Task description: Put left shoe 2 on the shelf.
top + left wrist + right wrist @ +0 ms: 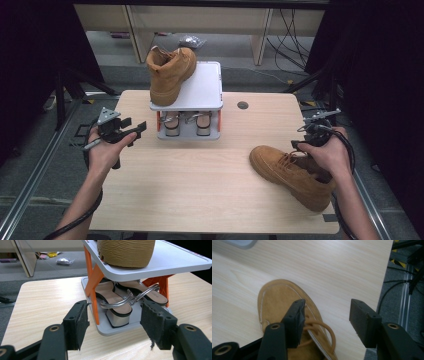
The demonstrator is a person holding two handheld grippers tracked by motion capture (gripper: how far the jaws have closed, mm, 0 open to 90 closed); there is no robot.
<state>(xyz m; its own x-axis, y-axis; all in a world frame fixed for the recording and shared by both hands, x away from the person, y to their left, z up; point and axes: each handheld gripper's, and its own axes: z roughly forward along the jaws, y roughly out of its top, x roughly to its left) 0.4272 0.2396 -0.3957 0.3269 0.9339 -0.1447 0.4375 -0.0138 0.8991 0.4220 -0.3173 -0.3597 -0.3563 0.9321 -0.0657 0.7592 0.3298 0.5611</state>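
Pale wood-grain table [200, 185] spans the middle of the high view, and at its left edge the left gripper [132, 131] sits in the person's left hand [102, 150], a grey three-cornered plate on top and a black cable trailing down toward the lower left corner. Its jaws stand released, wide apart with nothing between them, and they aim rightward at the shoe rack [190, 102], near it but apart from it. In the left gripper view the two padded jaws frame the rack's lower shelf, where a pair of black-soled sandals [117, 302] with silver straps and block heels lies side by side between orange struts.

On the rack's white top shelf, in the upper centre of the high view, a tan suede boot [170, 72] stands upright along the left side; its ribbed sole fills the top of the left gripper view.

Toward the lower right of the high view a second tan boot [290, 172] lies on the table, toe pointing to the upper left. The right hand [327, 155] rests over its ankle opening, holding the right gripper [325, 320]. In the right gripper view the jaws are spread open, gripping nothing: the left jaw hangs over the boot's laces, the right jaw over bare table beside the boot, near the table's edge.
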